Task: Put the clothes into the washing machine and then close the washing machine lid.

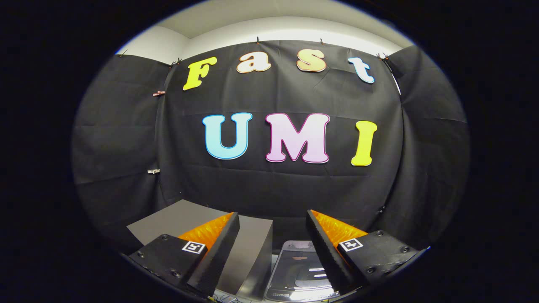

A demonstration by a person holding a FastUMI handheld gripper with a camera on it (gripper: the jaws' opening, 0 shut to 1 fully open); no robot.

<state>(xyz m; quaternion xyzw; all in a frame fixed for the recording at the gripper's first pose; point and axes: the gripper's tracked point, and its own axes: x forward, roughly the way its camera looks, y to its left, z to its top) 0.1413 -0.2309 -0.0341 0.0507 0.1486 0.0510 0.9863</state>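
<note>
My gripper (273,219) is open, its two fingers spread wide with nothing between them. It is held high and level, facing the booth's black cloth wall. Below and between the fingers lies the top of the washing machine (300,269), a grey glossy lid surface with a dark panel, partly covered by the right finger (326,248). Whether that lid stands open or closed cannot be told from here. To its left stands a grey box-like block (248,248), its flat top running behind the left finger (219,248).
The black cloth wall (278,185) hangs close behind the washing machine and wraps round both sides. A pale wall and ceiling (269,29) rise above the cloth.
</note>
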